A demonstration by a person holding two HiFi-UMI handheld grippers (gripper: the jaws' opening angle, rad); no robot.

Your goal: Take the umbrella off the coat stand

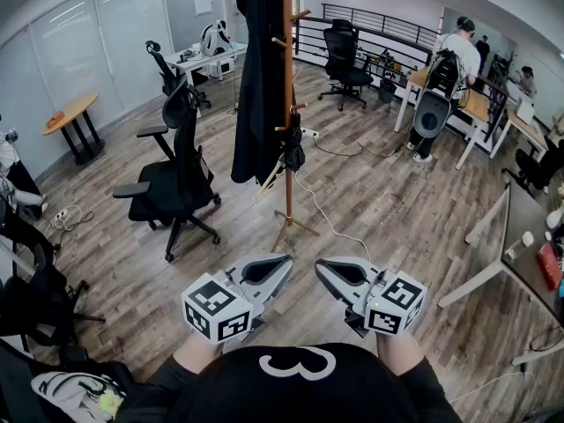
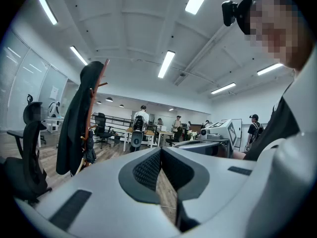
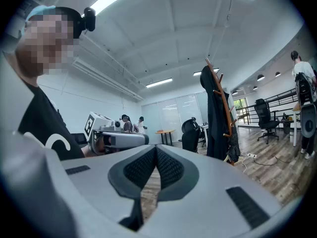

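Note:
A wooden coat stand [image 1: 288, 104] rises from the plank floor ahead of me, with a long black coat [image 1: 260, 77] on its left side. A small dark folded umbrella [image 1: 293, 152] hangs from a low peg, a pale shaft slanting down beside it. My left gripper [image 1: 284, 263] and right gripper [image 1: 321, 267] are held side by side close to my chest, well short of the stand, both shut and empty. The left gripper view has the stand [image 2: 95, 108] and umbrella [image 2: 90, 152] far to the left. The right gripper view has the stand [image 3: 224, 108] and umbrella [image 3: 233, 148] at right.
A black office chair [image 1: 176, 179] stands left of the stand and a white cable [image 1: 330, 220] trails over the floor from its base. A white desk [image 1: 498, 236] lies at right. A round table [image 1: 70, 117] is far left, and people work at desks [image 1: 454, 60] at the back right.

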